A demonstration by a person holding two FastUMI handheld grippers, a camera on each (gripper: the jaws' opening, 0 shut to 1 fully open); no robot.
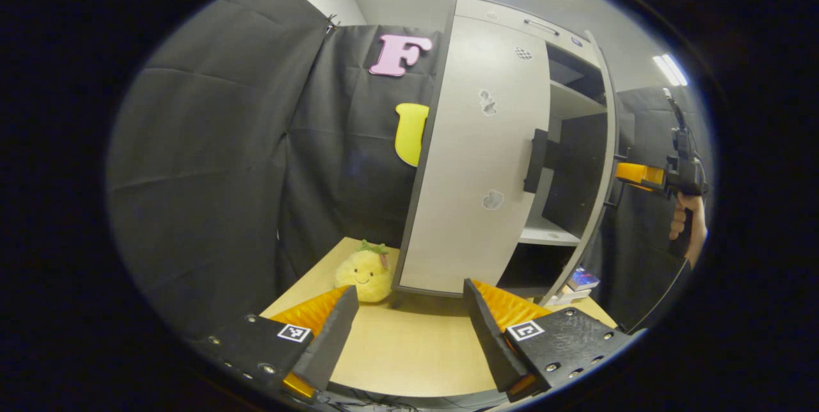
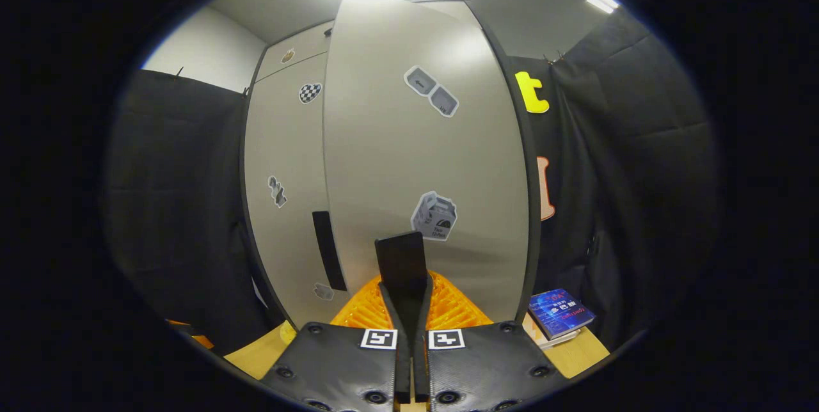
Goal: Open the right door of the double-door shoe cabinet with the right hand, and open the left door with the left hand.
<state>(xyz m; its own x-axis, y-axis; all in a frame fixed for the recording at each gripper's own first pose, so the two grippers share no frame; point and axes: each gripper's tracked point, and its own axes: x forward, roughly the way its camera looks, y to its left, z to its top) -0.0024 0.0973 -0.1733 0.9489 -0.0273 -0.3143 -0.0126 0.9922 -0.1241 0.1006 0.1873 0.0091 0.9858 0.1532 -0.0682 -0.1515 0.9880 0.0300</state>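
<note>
Right door (image 2: 422, 162) swung partway out, right gripper (image 2: 404, 271) clenched on its dark bar handle (image 2: 402, 261). Best drawn along the hinge arc, steady, no twisting. Left gripper (image 1: 409, 329) released, hovering over the pale wooden worktop (image 1: 409, 354); left door (image 1: 477, 162) closed, flat matte grey, sticker-dotted, slim black handle (image 1: 535, 160).

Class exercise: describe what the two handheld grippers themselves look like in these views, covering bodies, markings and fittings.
Left gripper: black textured plates with round screws, each carrying a square black-and-white marker tag; ribbed orange parts sit behind wedge-shaped fingers. Right gripper: the same black plates, screws, paired marker tags and ribbed orange backing. From the left gripper view it shows an orange front, dark body and a hand on its grip.
</note>
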